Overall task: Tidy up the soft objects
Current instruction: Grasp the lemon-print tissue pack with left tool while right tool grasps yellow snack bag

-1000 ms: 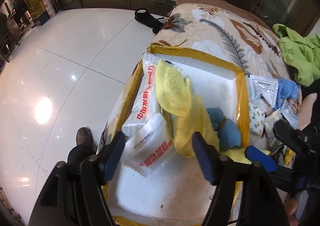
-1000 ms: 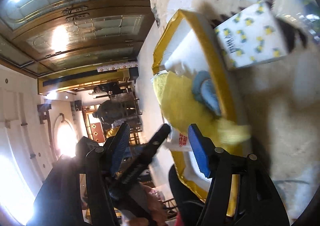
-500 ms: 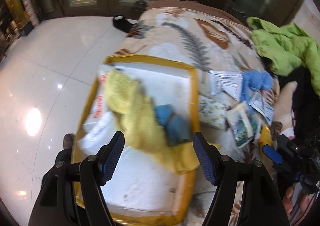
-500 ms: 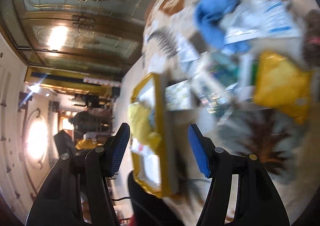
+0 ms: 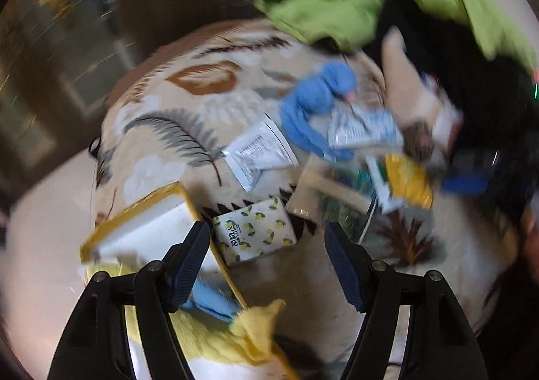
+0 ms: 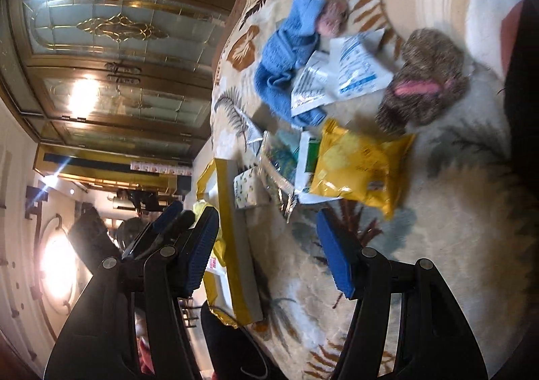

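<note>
The leaf-print blanket [image 6: 438,245] looks like soft, matt fleece. The blue towel [image 6: 286,53] and yellow cloth [image 5: 219,339] are fuzzy terry. The yellow packet [image 6: 360,164] and white sachet [image 5: 259,154] are glossy, crinkled plastic film. The tray [image 5: 148,231] is matt white foam edged with shiny yellow tape. The brown plush toy [image 6: 424,76] is shaggy.

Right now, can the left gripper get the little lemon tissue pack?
Probably yes. The left gripper is open and empty, and the lemon tissue pack lies just ahead of it on the blanket, beside the box, with nothing on top.
</note>
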`<state>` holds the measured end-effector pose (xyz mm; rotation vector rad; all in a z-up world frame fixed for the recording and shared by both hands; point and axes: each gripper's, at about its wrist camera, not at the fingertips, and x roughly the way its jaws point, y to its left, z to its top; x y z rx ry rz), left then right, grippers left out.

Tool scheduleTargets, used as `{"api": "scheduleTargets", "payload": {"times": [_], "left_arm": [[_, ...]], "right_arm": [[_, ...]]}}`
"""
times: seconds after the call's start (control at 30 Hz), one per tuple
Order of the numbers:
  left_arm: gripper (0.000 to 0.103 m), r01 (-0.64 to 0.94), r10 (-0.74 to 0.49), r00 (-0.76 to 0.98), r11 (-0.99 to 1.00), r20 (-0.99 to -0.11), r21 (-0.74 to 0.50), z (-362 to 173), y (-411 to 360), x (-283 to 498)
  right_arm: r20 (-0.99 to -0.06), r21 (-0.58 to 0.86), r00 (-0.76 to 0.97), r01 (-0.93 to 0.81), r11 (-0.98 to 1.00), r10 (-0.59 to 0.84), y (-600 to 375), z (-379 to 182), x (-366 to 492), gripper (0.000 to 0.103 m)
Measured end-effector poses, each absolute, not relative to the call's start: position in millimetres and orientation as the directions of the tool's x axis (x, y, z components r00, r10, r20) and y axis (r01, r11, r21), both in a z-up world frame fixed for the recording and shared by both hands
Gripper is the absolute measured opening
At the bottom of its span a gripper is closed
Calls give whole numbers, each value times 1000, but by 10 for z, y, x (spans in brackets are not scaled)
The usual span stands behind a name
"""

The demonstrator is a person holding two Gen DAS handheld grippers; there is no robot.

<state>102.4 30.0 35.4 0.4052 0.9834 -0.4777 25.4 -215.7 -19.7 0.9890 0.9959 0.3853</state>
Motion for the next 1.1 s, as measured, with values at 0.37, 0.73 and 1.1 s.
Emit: {"api": "scheduleTargets", "payload": {"times": [0.37,0.73,1.1], "left_arm": [[71,790,-200,244,609,-949,75,-153,148,1290],[71,853,-110,230,501,-967,145,-364,70,1441],[79,865,-94,268,462,-959,197,-530,-20,1503]], "right_arm": [[-575,774,525,100,625,628,-2174,-101,353,61],[-606,742,529,104,663,594,-2217,-99,466,61],[-800,402,431,-130,906,417,-1815,91,553,61]]}}
